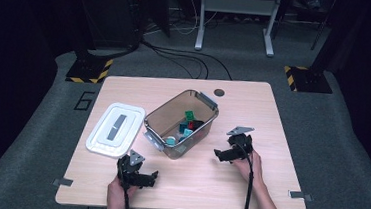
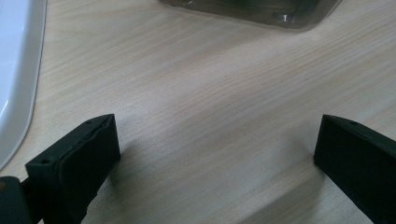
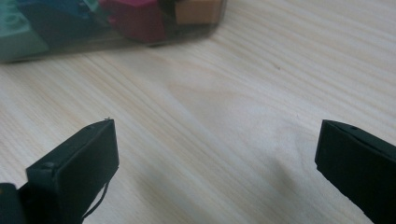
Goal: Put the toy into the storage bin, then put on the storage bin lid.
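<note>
Table [image 1: 253, 115]: light wood top, seen from above; a small dark round disc [image 1: 219, 92] sits near its far edge.

Bin [image 1: 179, 123]: clear plastic container, open at the top, set at an angle near the table's middle. Latch handles show at its near-left and far-right ends.

Bin contents: small coloured blocks [image 1: 187, 124] gathered toward the right half of the bin (green, teal and red pieces can be told apart in the high view; exact shapes are too small to tell). In the right gripper view, teal, dark red and tan blocks [image 3: 135, 16] show through the bin wall at the top of the picture.

Lid [image 1: 115, 129]: white, with a grey strip along its centre, lying flat on the table just left of the bin and apart from it. Its rounded edge [image 2: 16, 70] appears at the left of the left gripper view.

Left gripper [image 1: 153, 177]: held low over the near-left part of the table, in front of the bin. Jaws spread wide, nothing between them but bare wood. The bin's lower edge [image 2: 261, 11] lies ahead of it.

Right gripper [image 1: 218, 153]: held to the right of the bin, near it but not touching. Jaws spread wide and empty (bare table between them).

Hands: each of the person's hands grasps its gripper from the near edge of the table.
</note>
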`<act>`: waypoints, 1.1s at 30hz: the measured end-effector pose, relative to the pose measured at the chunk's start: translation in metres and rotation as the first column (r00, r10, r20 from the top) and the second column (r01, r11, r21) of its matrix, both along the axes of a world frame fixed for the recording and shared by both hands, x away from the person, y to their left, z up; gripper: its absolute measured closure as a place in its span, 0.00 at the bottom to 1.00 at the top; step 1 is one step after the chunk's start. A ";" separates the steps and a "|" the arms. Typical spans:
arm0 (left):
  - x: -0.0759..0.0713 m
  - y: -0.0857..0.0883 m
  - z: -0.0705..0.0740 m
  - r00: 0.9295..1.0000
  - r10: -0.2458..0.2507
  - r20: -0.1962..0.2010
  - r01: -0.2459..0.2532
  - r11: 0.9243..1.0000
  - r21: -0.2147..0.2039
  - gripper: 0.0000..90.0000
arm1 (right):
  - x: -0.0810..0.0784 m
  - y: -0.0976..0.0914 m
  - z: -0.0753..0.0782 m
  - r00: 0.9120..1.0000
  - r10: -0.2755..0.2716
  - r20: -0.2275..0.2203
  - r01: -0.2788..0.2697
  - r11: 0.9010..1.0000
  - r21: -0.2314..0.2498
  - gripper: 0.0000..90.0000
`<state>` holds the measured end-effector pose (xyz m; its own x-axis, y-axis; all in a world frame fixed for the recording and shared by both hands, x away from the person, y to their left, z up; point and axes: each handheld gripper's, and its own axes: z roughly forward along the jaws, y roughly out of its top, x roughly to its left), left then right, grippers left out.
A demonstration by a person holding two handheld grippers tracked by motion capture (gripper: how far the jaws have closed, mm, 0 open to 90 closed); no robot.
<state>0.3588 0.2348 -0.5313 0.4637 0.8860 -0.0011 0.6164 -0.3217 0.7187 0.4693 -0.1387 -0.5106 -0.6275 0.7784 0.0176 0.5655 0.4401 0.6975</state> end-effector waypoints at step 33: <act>-0.002 0.007 0.000 1.000 -0.009 0.000 0.009 1.000 0.002 0.00 | -0.001 -0.003 -0.018 0.999 -0.022 0.025 0.022 1.000 -0.007 0.00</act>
